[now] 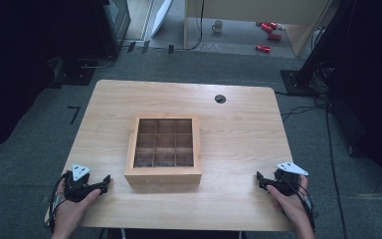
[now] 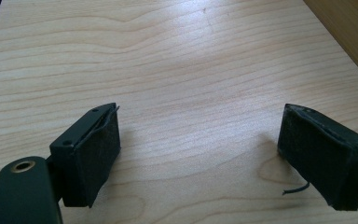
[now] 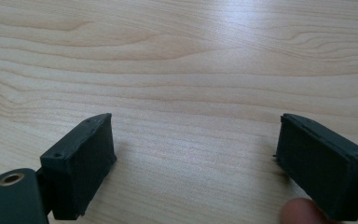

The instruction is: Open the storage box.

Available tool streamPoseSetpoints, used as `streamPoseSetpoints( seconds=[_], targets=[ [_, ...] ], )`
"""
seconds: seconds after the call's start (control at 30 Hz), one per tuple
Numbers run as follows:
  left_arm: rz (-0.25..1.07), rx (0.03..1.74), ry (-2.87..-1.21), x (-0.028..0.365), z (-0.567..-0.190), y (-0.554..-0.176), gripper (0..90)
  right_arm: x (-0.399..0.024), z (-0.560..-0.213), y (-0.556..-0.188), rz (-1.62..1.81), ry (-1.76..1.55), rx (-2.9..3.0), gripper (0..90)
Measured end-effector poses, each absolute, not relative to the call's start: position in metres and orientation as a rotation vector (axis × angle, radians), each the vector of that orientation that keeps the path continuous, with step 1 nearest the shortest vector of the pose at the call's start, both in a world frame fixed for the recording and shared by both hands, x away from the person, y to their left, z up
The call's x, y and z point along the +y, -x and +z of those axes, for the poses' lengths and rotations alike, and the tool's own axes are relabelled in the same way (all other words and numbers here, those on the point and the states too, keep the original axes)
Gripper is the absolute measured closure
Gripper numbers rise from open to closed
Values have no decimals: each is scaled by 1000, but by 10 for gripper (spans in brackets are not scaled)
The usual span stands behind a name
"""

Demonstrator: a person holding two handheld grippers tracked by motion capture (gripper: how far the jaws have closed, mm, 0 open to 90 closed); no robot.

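Where the high view looks down, one table (image 1: 238, 134) of pale grained wood with rounded corners carries one box (image 1: 164, 172), two grippers and two hands. Left gripper (image 1: 105, 182) sits at the near left corner on the left hand (image 1: 72, 209), black with a grey three-cornered plate, jaws spread wide with bare wood between them in its own view (image 2: 200, 144); a corner of the box (image 2: 349, 32) shows at that view's upper right. The box stands mid-table, square, light wood, open-topped, nine compartments in a three-by-three grid, interiors dark. One round black hole (image 1: 220, 98) sits in the table behind it. Right gripper (image 1: 260, 180) on the right hand (image 1: 291, 204) rests near the right edge, jaws likewise wide apart over bare wood (image 3: 193, 149), a fingertip (image 3: 300, 212) at the bottom. On the floor beyond: one mug (image 1: 218, 26), three red cans (image 1: 268, 31), cables (image 1: 328, 124).
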State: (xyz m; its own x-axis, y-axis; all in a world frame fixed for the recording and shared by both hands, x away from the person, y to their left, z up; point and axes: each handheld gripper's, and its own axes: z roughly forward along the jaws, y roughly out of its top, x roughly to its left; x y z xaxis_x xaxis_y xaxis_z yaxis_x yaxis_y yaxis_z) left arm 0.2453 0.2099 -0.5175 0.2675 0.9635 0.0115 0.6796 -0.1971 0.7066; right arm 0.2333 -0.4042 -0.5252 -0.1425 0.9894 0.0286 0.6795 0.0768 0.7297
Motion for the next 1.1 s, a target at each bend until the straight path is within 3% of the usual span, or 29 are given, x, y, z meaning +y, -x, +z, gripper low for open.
streamPoseSetpoints(
  seconds=[0.47,1.1],
  targets=[
    [542,1453,-1918,209,-508,-241,134,-386,-521,-235,897,-1624,1897,130],
    [380,1192,-1895,189,-491,-227,155,-339,-491,-233,1034,-1519,1889,131]
  ],
)
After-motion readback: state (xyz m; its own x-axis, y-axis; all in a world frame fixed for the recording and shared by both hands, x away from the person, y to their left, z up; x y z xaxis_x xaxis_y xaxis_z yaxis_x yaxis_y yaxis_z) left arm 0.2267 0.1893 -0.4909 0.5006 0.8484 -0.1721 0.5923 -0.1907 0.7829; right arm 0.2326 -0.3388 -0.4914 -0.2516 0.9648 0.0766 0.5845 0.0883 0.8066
